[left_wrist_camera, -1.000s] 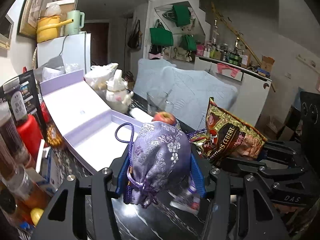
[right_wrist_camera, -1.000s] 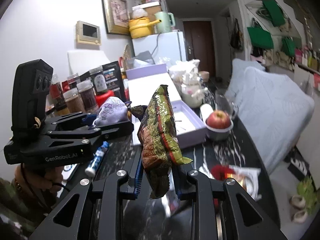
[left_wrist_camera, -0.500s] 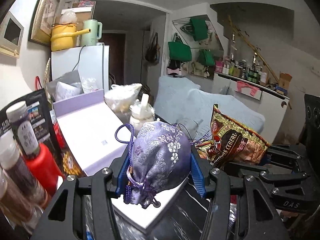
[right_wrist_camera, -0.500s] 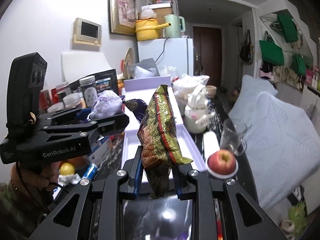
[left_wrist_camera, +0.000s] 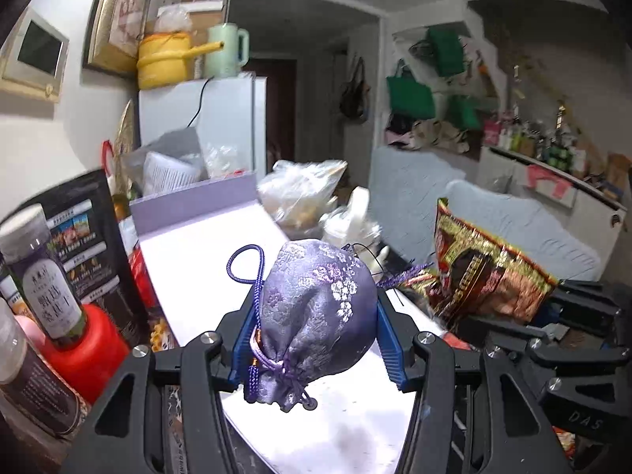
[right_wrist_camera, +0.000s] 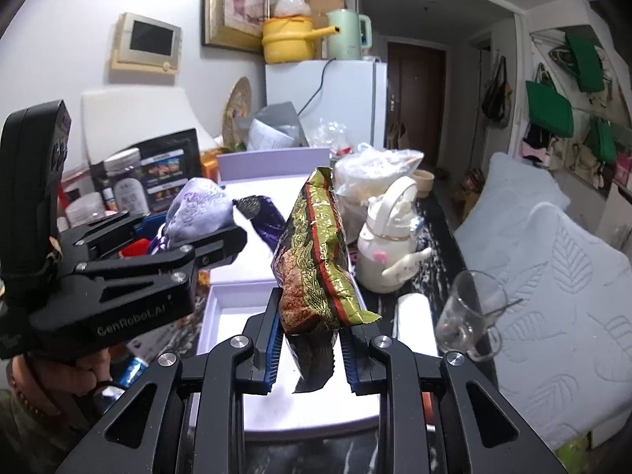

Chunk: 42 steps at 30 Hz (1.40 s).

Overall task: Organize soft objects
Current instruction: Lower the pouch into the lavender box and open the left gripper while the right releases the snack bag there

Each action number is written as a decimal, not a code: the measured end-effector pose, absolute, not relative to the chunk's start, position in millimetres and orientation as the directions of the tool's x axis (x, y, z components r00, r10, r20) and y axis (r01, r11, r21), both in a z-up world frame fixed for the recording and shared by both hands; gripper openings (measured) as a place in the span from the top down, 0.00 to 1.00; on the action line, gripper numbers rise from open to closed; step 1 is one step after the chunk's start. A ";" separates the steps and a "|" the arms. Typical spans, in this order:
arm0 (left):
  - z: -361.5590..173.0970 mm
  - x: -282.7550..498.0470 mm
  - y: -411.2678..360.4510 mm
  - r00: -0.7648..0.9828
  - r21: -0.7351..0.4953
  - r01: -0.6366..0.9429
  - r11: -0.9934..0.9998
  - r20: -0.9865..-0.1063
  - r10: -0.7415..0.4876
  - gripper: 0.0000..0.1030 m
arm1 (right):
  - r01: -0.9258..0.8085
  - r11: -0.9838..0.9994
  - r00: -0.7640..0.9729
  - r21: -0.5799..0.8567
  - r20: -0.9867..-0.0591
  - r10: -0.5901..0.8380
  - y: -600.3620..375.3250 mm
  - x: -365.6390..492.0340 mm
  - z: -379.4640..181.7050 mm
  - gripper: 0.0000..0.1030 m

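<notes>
A purple brocade drawstring pouch (left_wrist_camera: 316, 316) is clamped in my left gripper (left_wrist_camera: 314, 335), held above the open lavender box (left_wrist_camera: 205, 252). The same pouch (right_wrist_camera: 197, 209) shows at left in the right wrist view, in the left gripper (right_wrist_camera: 221, 237), which a hand holds. My right gripper (right_wrist_camera: 310, 339) is shut on a gold and brown cereal packet (right_wrist_camera: 316, 252), upright over the box tray (right_wrist_camera: 237, 312). In the left wrist view that packet (left_wrist_camera: 486, 272) hangs at the right.
Jars (left_wrist_camera: 43, 276) and a red-capped bottle (left_wrist_camera: 87, 347) crowd the box's left side. A white teapot (right_wrist_camera: 389, 245), a plastic bag (right_wrist_camera: 375, 173), a paper roll (right_wrist_camera: 414, 324) and a glass mug (right_wrist_camera: 470, 316) stand on its right. A pale blue sofa (right_wrist_camera: 553, 256) lies beyond.
Both grippers have moved forward along the table with their loads, and now hang over the lavender box. The apple in its bowl has dropped out of both views.
</notes>
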State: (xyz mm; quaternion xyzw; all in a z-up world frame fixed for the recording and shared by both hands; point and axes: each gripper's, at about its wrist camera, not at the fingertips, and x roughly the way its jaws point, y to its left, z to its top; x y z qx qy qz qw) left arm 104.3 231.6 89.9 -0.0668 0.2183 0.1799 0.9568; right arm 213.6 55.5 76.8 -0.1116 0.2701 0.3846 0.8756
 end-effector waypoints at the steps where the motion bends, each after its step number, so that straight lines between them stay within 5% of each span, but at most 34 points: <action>1: 83.1 109.4 237.0 0.827 -0.046 -0.388 0.920 -0.457 0.326 0.48 | -0.735 0.678 0.554 0.014 -0.565 0.611 58.3 217.7 73.6 0.76; 31: -7.2 166.5 319.2 0.612 0.032 -0.550 0.834 -0.664 0.429 0.48 | -0.720 0.690 0.445 0.073 -0.714 0.540 117.0 297.4 -5.5 0.75; 34: -9.9 168.8 318.4 0.604 0.037 -0.541 0.840 -0.679 0.418 0.47 | -0.705 0.706 0.458 0.069 -0.716 0.527 115.7 299.4 -4.8 0.67; 35: -10.6 170.1 318.3 0.601 0.036 -0.536 0.844 -0.686 0.411 0.47 | -0.697 0.714 0.468 0.063 -0.714 0.520 114.5 299.8 -3.6 0.57; 36: -11.5 171.2 318.7 0.600 0.031 -0.530 0.847 -0.692 0.401 0.46 | -0.691 0.721 0.477 0.057 -0.713 0.513 113.3 300.0 -2.6 0.50; 39: -11.4 173.9 319.3 0.592 0.014 -0.522 0.853 -0.714 0.375 0.27 | -0.680 0.732 0.497 0.036 -0.712 0.497 109.5 299.6 1.2 0.49; 42: -7.4 172.8 314.4 0.590 0.042 -0.529 0.848 -0.700 0.402 0.21 | -0.671 0.741 0.510 0.015 -0.717 0.476 106.5 298.4 3.1 0.48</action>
